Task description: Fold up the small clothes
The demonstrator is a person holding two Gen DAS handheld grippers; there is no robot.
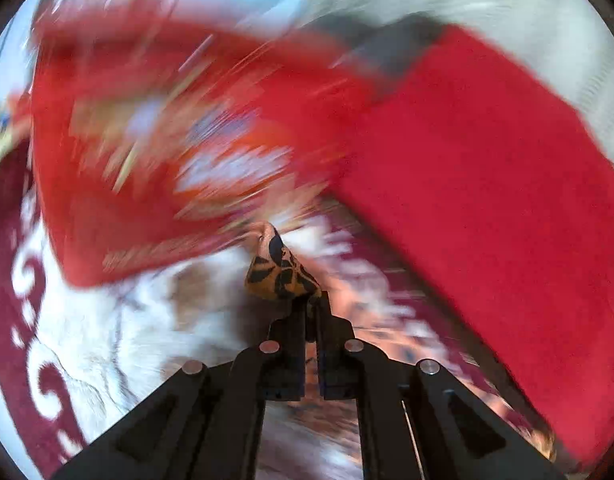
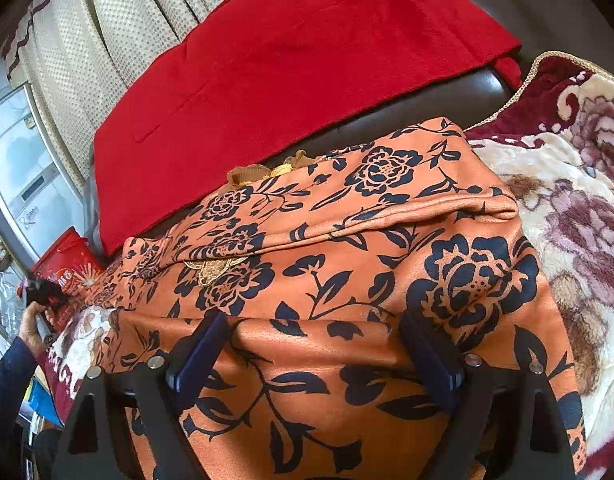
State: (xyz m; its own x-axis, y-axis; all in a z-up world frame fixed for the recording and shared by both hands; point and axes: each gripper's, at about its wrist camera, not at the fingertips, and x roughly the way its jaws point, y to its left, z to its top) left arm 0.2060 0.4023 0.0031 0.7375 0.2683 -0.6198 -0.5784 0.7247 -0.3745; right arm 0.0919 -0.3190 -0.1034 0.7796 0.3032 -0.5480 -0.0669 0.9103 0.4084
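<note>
1. Pinching a corner of the orange garment (image 1: 281, 270), the left tongs (image 1: 311, 312) are clenched tight, with a small peak of the black-flowered cloth sticking up from between the fingertips.
2. The left wrist view is badly smeared; only the tongs and the pinched cloth are sharp.
3. Behind that peak lies a flat red cloth (image 1: 487, 184) on the right, and a blurred red shape on the left that I cannot make out.
4. Under the left tongs is a fleece blanket (image 1: 87, 320), cream with maroon swirls.
5. The right tongs (image 2: 317, 354) stand released, jaws wide apart, with the garment (image 2: 347, 264) between the blue pads (image 2: 197, 354); the pads rest against the cloth without squeezing it.
6. The garment is spread in loose folds over the blanket (image 2: 579, 208), with a long crease running across its middle and a gold embroidered patch (image 2: 211, 270) near its left side.
7. Its far edge meets a dark leather surface (image 2: 447, 100), where the red cloth (image 2: 287, 64) lies just beyond it.
8. At the far left of the right wrist view a hand (image 2: 33, 326) in a dark blue sleeve (image 2: 5, 384) grips a handle beside a red tub (image 2: 69, 264).
9. A dotted beige curtain (image 2: 107, 32) hangs behind the red cloth.
</note>
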